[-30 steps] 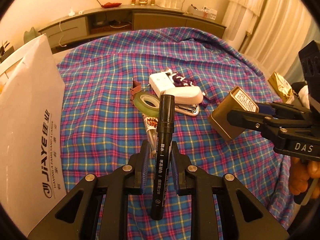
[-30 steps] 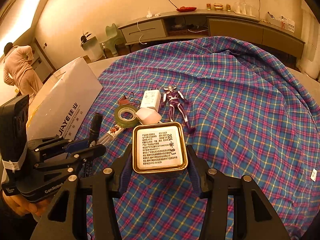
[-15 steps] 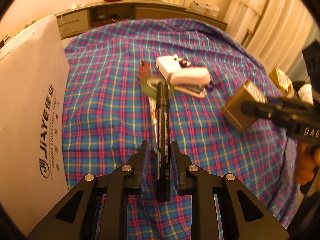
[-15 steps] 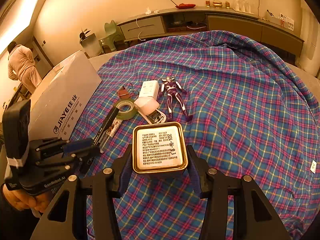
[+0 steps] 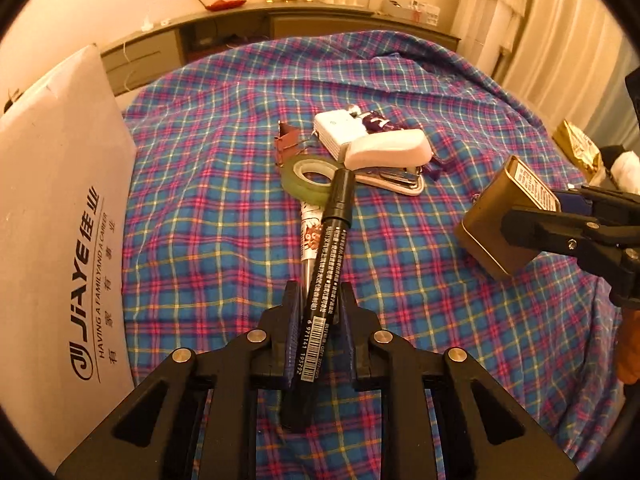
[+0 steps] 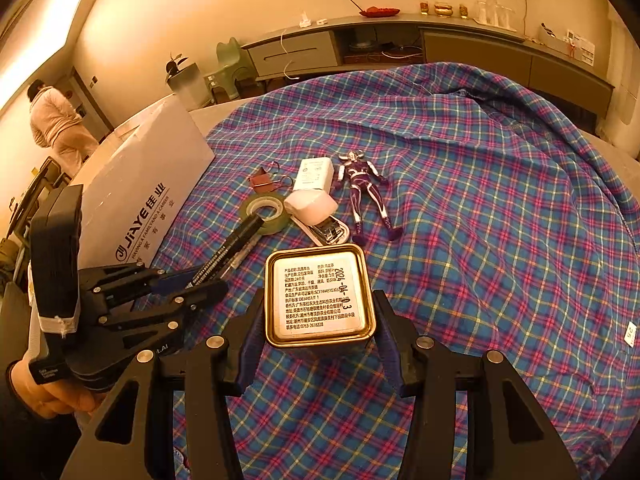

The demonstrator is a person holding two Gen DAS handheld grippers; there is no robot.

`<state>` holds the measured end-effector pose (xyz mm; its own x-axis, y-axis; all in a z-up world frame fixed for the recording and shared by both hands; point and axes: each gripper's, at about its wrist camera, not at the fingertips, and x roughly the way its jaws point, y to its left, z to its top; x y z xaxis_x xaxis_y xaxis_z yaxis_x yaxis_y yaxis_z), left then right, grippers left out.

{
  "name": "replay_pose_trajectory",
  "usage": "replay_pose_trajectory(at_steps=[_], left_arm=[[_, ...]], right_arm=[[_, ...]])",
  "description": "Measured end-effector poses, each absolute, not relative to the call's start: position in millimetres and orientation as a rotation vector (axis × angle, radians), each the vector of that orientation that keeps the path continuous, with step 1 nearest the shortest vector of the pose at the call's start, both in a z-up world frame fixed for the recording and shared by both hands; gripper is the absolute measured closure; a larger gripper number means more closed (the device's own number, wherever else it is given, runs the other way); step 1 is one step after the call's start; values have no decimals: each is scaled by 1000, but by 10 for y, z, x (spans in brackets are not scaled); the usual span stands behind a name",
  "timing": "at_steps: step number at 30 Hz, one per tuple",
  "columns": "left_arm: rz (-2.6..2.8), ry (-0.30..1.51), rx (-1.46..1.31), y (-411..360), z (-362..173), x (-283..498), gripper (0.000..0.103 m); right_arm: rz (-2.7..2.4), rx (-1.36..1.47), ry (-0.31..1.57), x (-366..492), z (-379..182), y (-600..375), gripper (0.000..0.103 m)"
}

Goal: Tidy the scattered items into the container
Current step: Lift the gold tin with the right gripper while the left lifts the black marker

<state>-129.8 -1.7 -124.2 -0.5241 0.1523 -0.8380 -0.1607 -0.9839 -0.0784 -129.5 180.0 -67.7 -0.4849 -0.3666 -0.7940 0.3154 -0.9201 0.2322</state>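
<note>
Since a second ago the long black marker pen with white print (image 5: 326,258) is leaning differently in the left gripper (image 5: 319,300), its capped tip now lying over the roll of olive-green adhesive tape (image 5: 310,174) instead of standing clear of it, and the view over the blue and pink plaid cloth (image 5: 200,216) is sitting a little closer to the pile; the right gripper (image 6: 320,312) is looking as it did before.

The left gripper's fingers are pressing together on the marker's barrel near its barcode end; the right gripper's fingers are standing wide, clamped on the two sides of the square gold metal tin with a printed white label (image 6: 319,295), which is being held above the cloth, well apart from the pile.

On the cloth, the tape roll is lying just beside a white stapler with a metal base (image 5: 390,160); a flat white plug adapter (image 5: 339,134) is lying behind the stapler, touching it; a purple and silver toy figure (image 6: 366,192) is lying on its back just right of the adapter; a small brown binder clip (image 6: 264,180) is resting near the tape; a slim printed tube (image 5: 310,236) is lying under the marker; the large white box printed JIAYE (image 5: 60,216) is standing at the cloth's left edge.

In the right wrist view, a person in a pale top (image 6: 56,120) is standing far off.
</note>
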Motion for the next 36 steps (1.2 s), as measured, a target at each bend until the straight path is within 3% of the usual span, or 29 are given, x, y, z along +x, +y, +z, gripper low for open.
replay_pose_trajectory(at_steps=[11, 19, 21, 22, 26, 36], left_arm=[[2589, -74, -1397, -66, -998, -1202, 84], [2595, -9, -1396, -9, -1004, -1092, 83], [2601, 9, -1400, 8, -1037, -1103, 76], [2600, 11, -1405, 14, -1050, -1107, 67], [2608, 13, -1399, 47, -1042, -1149, 61], [2589, 93, -1350, 325, -1132, -1322, 62]], right_arm=[[-2411, 1297, -92, -1249, -622, 1843, 52], [-2403, 1288, -78, -1153, -576, 1806, 52], [-2400, 1293, -77, -1139, -586, 1804, 52], [-2399, 1295, -79, -1133, -591, 1805, 52], [-2392, 1311, -87, -1147, -638, 1818, 52], [-2378, 1340, -90, -1235, -762, 1872, 52]])
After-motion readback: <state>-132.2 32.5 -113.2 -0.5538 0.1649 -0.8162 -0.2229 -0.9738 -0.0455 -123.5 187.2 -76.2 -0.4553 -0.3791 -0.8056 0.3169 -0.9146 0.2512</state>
